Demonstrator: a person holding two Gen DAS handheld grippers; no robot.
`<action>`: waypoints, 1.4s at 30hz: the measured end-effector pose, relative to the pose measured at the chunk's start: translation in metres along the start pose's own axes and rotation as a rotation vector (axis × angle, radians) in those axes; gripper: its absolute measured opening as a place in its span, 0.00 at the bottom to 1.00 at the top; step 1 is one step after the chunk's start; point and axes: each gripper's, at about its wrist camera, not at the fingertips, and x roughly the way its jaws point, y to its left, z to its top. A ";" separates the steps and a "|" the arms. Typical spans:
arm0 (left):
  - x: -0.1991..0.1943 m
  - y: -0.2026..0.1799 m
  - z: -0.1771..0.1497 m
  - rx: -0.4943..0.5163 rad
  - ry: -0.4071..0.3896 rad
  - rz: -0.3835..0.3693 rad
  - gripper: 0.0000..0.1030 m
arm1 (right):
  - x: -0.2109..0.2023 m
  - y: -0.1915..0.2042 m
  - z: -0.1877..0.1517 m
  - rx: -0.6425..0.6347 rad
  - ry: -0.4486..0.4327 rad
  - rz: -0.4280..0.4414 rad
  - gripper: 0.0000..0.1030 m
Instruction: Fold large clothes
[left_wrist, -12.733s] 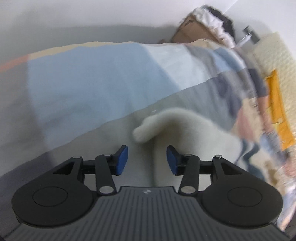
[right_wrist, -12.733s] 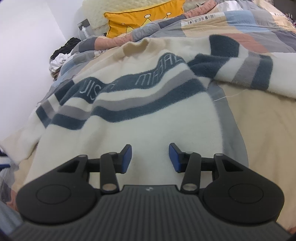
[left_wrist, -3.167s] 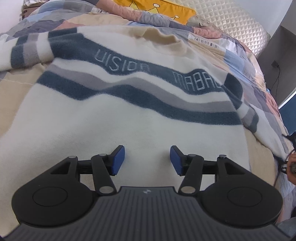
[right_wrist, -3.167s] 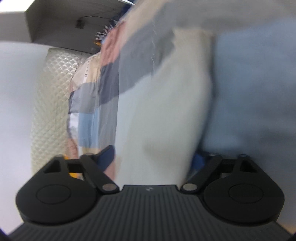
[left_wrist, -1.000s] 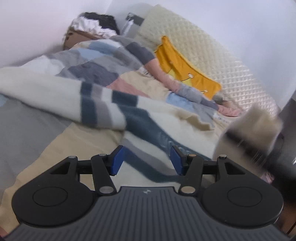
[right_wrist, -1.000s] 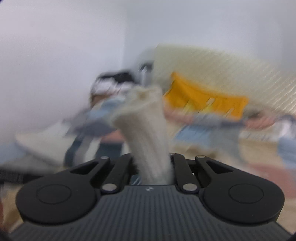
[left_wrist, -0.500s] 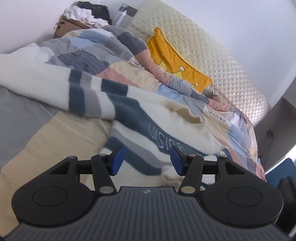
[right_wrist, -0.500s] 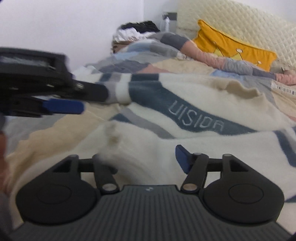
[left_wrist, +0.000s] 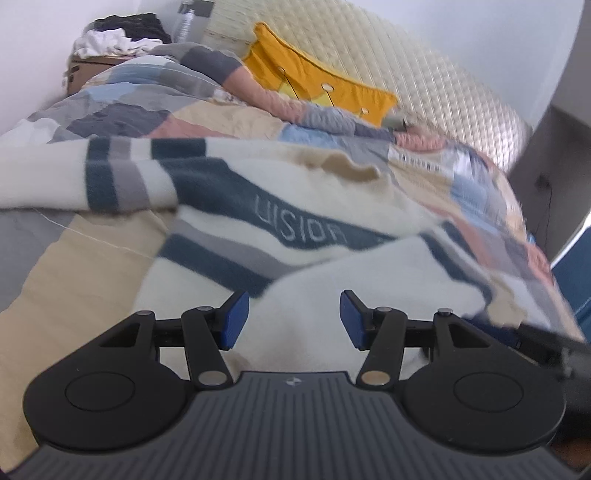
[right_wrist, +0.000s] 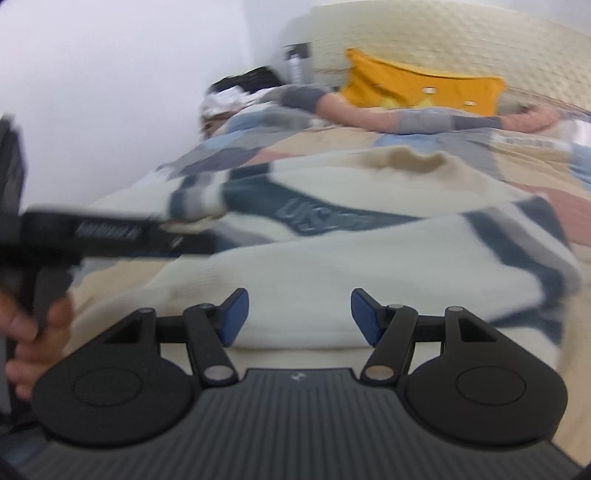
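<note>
Two grippers sit in front of me with their blue-padded fingers spread apart and nothing pinched between them. My left gripper (left_wrist: 294, 314) hovers over the cream fleece sweater with navy and grey stripes (left_wrist: 332, 280), which lies spread on the patchwork quilt (left_wrist: 122, 122) of the bed. One sleeve is folded across the body, so its white underside covers the lower chest and cuts the lettering off after "UISIOR"; the rest of the word is hidden. The other sleeve (left_wrist: 110, 177) stretches out to the left edge of that view, and its cuff is out of frame.

My right gripper (right_wrist: 300, 314) likewise hangs just above the folded sleeve (right_wrist: 332, 280), fingers clear of the cloth. This view is smeared with motion, so the lettering is barely readable. At its left edge the left gripper shows side-on as a dark blurred bar, with a few of the person's fingers (right_wrist: 22, 332) wrapped round its handle; I cannot make out more. Beyond, a yellow cushion (right_wrist: 421, 88) leans on the quilted cream headboard (right_wrist: 461, 40).
</note>
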 end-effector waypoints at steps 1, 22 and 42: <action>0.003 -0.003 -0.001 0.012 0.007 0.005 0.59 | 0.000 -0.007 -0.001 0.022 -0.008 -0.007 0.62; 0.060 -0.030 -0.023 0.190 0.127 0.172 0.59 | 0.050 -0.072 -0.016 0.171 0.049 -0.120 0.56; 0.041 0.000 -0.012 -0.029 0.072 0.174 0.59 | 0.050 -0.073 -0.020 0.186 0.074 -0.126 0.56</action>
